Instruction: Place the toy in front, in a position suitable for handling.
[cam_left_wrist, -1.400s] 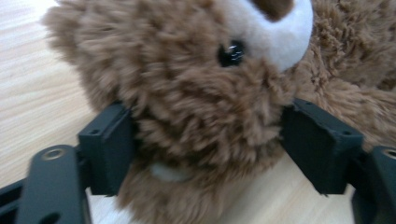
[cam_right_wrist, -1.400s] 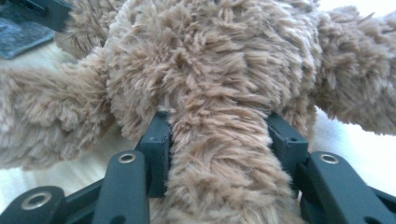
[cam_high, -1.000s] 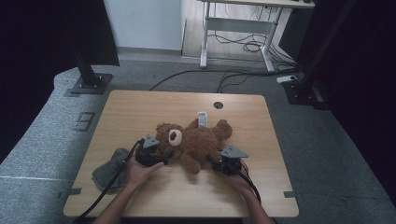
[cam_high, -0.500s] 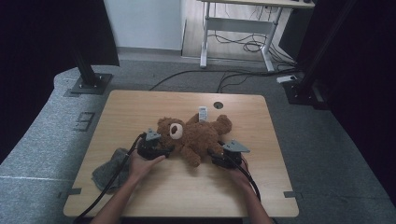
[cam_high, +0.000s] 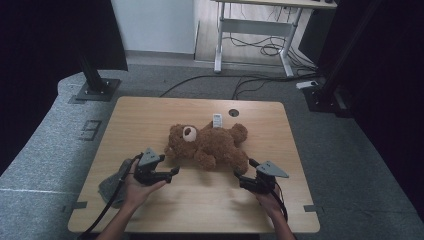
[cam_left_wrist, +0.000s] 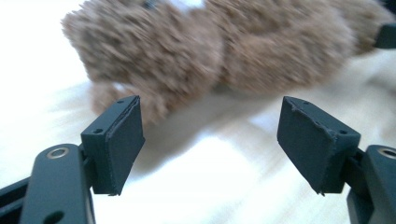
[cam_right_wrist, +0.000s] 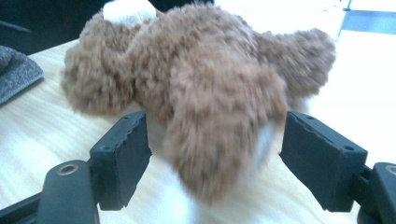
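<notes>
A brown teddy bear (cam_high: 210, 146) lies flat near the middle of the wooden tabletop (cam_high: 150, 112), its head with the pale muzzle toward 9 o'clock and its legs toward 3 and 5 o'clock. A small white tag-like thing (cam_high: 217, 120) lies just beside the bear at 12 o'clock, and a round dark hole (cam_high: 233, 113) sits in the tabletop a little past that, toward 1 o'clock. A grey cloth (cam_high: 111, 182) lies near the tabletop's edge at about 8 o'clock from the bear, partly under the person's left forearm.

The left hand-held gripper (cam_high: 173, 171) sits at 7 o'clock from the bear, close to its head but apart from it; in the left gripper view its jaws stand released, with bare tabletop between them and the bear beyond. The right hand-held gripper (cam_high: 240, 179) sits at 5 o'clock, just beside the bear's leg. Its jaws have just been opening; in the right gripper view the leg (cam_right_wrist: 219, 135) lies between them, the pads clear of the fur on both sides.
</notes>
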